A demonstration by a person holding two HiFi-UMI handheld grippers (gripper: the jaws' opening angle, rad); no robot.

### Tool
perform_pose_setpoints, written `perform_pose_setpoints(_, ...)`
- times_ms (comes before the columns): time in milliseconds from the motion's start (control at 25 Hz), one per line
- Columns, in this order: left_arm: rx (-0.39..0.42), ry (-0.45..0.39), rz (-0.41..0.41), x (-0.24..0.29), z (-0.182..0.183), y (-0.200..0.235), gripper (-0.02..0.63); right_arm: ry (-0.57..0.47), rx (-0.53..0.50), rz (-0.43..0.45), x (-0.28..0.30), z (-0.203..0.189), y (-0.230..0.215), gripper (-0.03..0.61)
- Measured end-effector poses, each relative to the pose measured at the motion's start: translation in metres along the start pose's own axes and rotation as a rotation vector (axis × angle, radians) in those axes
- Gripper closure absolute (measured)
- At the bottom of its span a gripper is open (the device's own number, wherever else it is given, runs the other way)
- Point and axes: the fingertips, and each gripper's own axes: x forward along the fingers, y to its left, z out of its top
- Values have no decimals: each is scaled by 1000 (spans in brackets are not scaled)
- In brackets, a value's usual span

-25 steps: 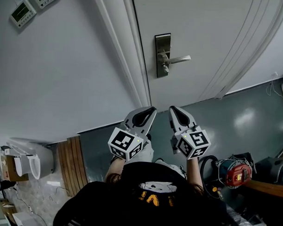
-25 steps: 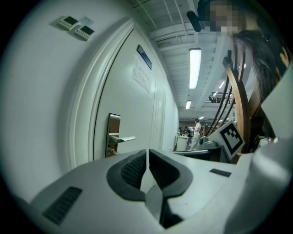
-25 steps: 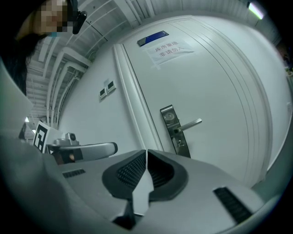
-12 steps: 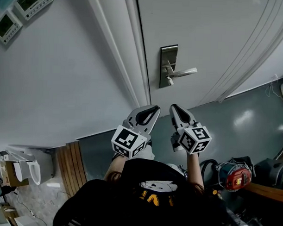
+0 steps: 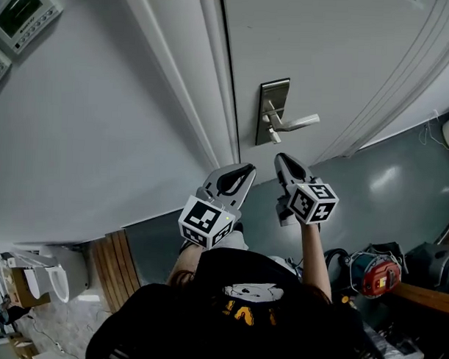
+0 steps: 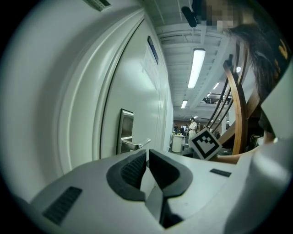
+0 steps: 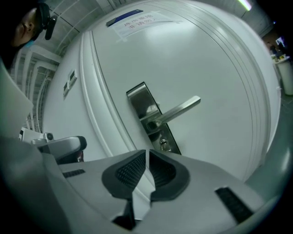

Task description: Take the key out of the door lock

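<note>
The key (image 7: 163, 145) sits in the lock plate (image 7: 151, 119) under the handle (image 7: 181, 109), untouched. Both grippers are nearer the door (image 5: 346, 54) than a second ago, my right gripper (image 5: 282, 162) leading just below the plate and my left gripper (image 5: 243, 172) beside it. Both pairs of jaws are pressed together on nothing, so I judge the right must spread before it can pinch the key.
</note>
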Motion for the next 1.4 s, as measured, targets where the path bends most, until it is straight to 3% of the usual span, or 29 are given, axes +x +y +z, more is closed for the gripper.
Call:
perform_pose_setpoints(320, -15, 4, -15, 5, -3, 19, 589, 38, 41, -75, 28, -5, -37, 495)
perform_pose_setpoints(600, -22, 6, -28, 8, -5, 29, 589, 5, 220, -37, 48, -1, -50, 436)
perform_pose_setpoints(920, -24, 13, -27, 7, -6, 39, 589, -23, 384, -20, 70, -1, -53, 439)
perform_pose_setpoints(1400, -36, 19, -5, 4, -11, 54, 591, -101, 544, 16, 77, 1, -53, 519)
